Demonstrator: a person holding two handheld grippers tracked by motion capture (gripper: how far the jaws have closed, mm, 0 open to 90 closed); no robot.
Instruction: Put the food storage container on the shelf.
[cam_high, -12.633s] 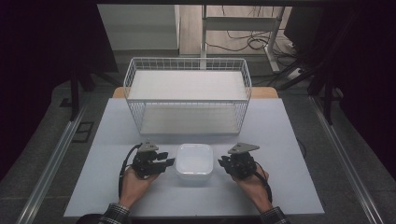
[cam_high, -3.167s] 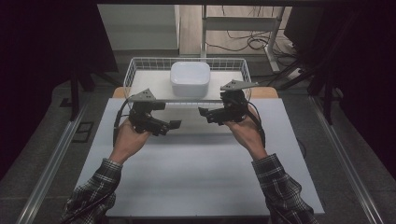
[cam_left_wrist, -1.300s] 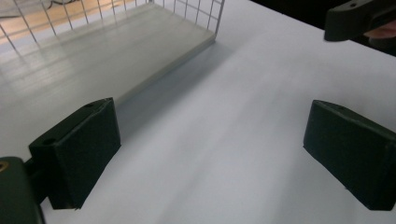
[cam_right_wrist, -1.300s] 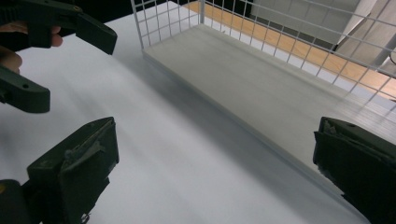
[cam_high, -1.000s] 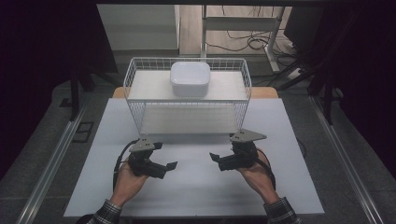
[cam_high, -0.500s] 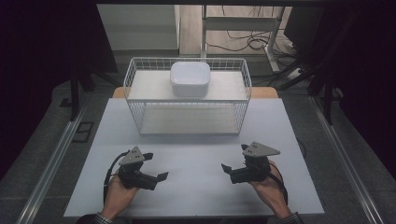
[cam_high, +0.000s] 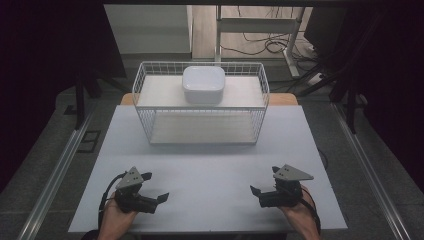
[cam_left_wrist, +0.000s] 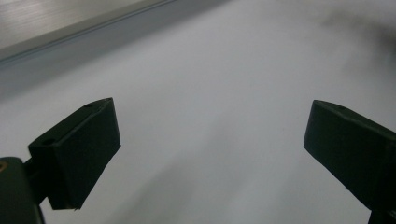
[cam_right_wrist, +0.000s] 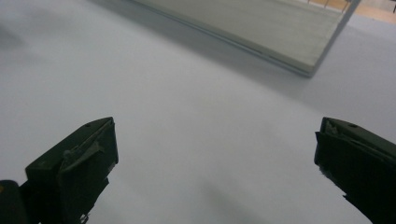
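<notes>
White wire is forming the basket (cam_high: 201, 112), which is standing at twelve o'clock on the pale grey table (cam_high: 210, 165), and a wide band of bare, smooth tabletop is lying open between it and both grippers. The left gripper (cam_high: 152, 192) is sitting at seven o'clock, close to the table's near edge, with its jaws spread wide and nothing between them; in the left gripper view the gripper (cam_left_wrist: 210, 158) is looking across plain matte surface toward the table's edge strip. The right gripper (cam_high: 262, 192) is resting at five o'clock, also near the front edge, jaws gaping wide and gripping nothing; in the right gripper view the gripper (cam_right_wrist: 215, 168) is facing the basket's lower board (cam_right_wrist: 261, 28). The two grippers are lying well apart, tips turned toward each other. The white box (cam_high: 203, 84), squarish with rounded corners and a smooth glossy skin, is sitting on the basket's upper shelf, toward the back rim and roughly centred between the side walls.
</notes>
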